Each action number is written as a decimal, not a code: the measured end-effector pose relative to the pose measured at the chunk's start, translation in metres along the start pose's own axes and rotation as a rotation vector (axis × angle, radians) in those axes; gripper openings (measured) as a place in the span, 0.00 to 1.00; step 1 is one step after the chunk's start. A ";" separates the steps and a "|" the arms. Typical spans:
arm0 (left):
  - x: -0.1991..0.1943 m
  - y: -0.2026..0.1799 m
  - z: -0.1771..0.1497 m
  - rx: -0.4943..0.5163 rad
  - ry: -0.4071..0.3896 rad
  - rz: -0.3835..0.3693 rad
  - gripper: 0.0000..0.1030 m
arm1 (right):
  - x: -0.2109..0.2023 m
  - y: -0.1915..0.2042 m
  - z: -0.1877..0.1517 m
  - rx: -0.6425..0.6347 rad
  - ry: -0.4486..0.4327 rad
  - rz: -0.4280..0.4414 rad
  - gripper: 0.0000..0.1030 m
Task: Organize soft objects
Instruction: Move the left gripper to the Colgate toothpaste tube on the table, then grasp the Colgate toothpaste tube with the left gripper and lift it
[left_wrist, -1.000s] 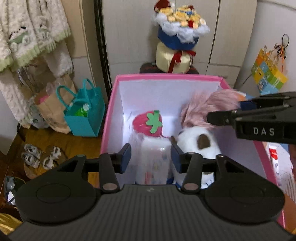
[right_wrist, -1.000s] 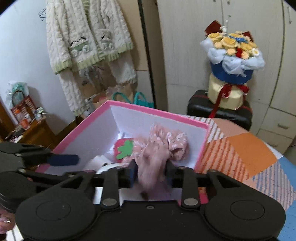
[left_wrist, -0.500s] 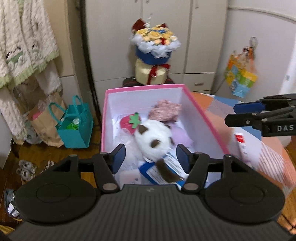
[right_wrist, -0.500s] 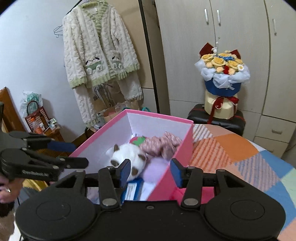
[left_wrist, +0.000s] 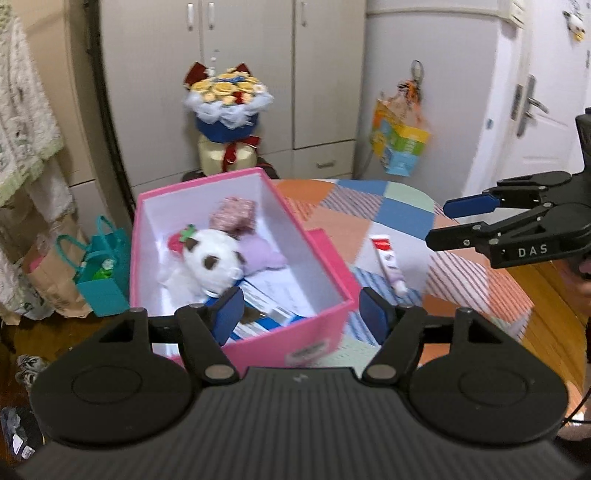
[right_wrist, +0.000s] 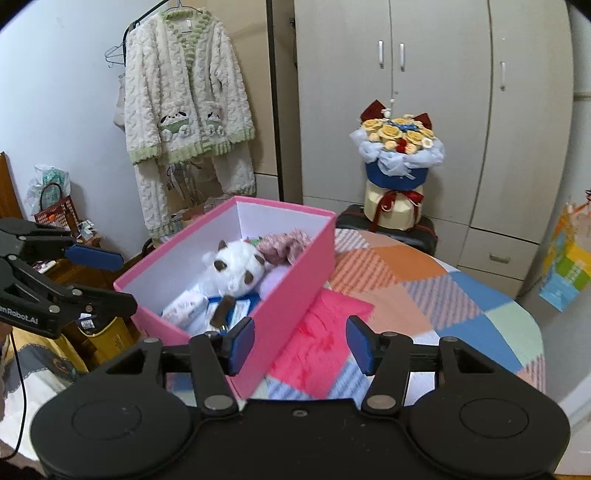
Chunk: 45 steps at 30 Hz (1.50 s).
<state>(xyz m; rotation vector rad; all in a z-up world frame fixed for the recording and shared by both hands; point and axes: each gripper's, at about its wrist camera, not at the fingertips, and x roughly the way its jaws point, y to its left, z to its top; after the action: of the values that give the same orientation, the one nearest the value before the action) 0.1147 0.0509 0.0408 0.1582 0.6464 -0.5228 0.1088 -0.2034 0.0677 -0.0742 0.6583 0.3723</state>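
Soft toys (left_wrist: 212, 264) packed in the pink box (left_wrist: 273, 345).
Both hand-held grippers, left (left_wrist: 300, 314) and right (right_wrist: 300, 345), have just been opening, nothing between them, freed for tidying.

Home bedrm: wardrobe (right_wrist: 424, 110); hung cardigan (right_wrist: 184, 92); bouquet (right_wrist: 399, 147)

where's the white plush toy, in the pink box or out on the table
In the pink box. The white plush toy lies inside its walls, on packets, beside a pink cloth bundle.
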 end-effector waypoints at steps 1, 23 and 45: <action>0.000 -0.005 -0.002 0.006 0.003 -0.006 0.66 | -0.004 -0.001 -0.004 0.000 0.003 -0.006 0.59; 0.097 -0.097 0.015 0.039 0.166 -0.243 0.64 | -0.009 -0.049 -0.083 -0.006 0.028 0.024 0.62; 0.248 -0.104 0.024 -0.145 0.234 -0.197 0.24 | 0.114 -0.091 -0.104 0.068 0.043 -0.022 0.61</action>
<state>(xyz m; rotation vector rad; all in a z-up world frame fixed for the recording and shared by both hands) 0.2421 -0.1481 -0.0894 0.0185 0.9321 -0.6502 0.1637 -0.2718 -0.0884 -0.0246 0.7112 0.3277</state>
